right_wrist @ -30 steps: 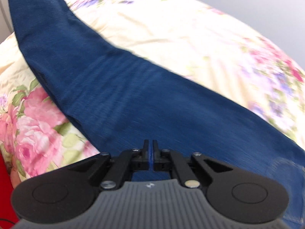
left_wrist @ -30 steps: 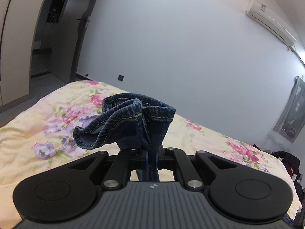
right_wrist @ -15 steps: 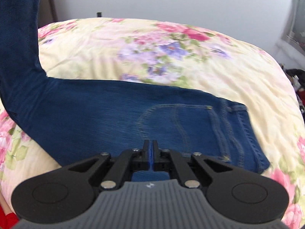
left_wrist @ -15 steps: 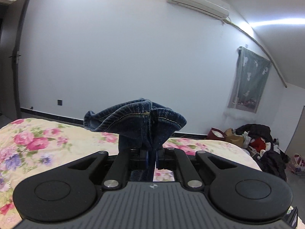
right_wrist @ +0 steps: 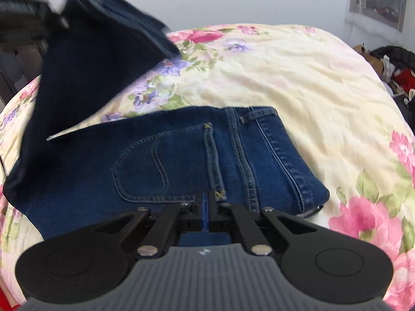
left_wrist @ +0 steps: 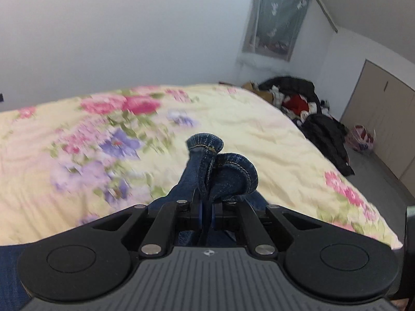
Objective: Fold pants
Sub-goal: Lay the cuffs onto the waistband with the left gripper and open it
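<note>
Dark blue jeans lie on a floral quilt. Their seat and back pocket rest flat, with the waistband toward the right. My right gripper is shut, its tips at the near edge of the pocket, and no cloth shows pinched between them. The leg part rises steeply at the left up to my left gripper. In the left wrist view, my left gripper is shut on the bunched leg hems, which stick up past the fingers above the quilt.
A heap of dark and red clothes lies on the floor beyond the bed's right edge, with a pink bag beside beige wardrobe doors. A curtained window is set in the far white wall.
My left gripper has swung across the bed with the hems and tipped downward. The right wrist view has slid along the jeans from the leg to the back pocket and waistband, and the legs now stand lifted at the left.
</note>
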`<act>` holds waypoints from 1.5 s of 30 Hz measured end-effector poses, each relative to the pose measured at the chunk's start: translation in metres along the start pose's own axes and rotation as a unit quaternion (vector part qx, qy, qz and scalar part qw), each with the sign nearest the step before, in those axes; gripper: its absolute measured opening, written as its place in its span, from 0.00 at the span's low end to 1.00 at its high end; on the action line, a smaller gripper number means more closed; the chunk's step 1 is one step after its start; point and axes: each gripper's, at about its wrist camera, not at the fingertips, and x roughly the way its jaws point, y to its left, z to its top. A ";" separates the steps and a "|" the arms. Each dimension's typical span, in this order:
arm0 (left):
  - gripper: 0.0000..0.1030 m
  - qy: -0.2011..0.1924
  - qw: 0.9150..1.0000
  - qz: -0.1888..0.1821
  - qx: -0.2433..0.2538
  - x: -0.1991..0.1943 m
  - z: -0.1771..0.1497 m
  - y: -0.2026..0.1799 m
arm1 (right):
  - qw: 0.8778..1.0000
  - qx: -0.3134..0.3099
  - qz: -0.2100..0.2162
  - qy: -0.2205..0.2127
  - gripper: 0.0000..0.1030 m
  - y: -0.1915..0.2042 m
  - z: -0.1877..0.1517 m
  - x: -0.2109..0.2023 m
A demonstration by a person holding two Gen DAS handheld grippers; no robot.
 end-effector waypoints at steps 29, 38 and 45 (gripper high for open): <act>0.50 0.200 0.963 -0.174 0.057 0.046 -0.055 -0.018 | 0.998 0.014 0.030 -0.047 0.00 -0.014 0.017 0.044; 0.52 0.202 0.961 -0.180 0.062 0.021 -0.070 -0.002 | 0.992 0.108 0.041 -0.049 0.32 -0.046 -0.017 -0.016; 0.53 0.164 0.979 -0.105 0.061 -0.018 -0.057 0.047 | 0.954 0.259 0.141 -0.048 0.67 -0.054 -0.021 -0.030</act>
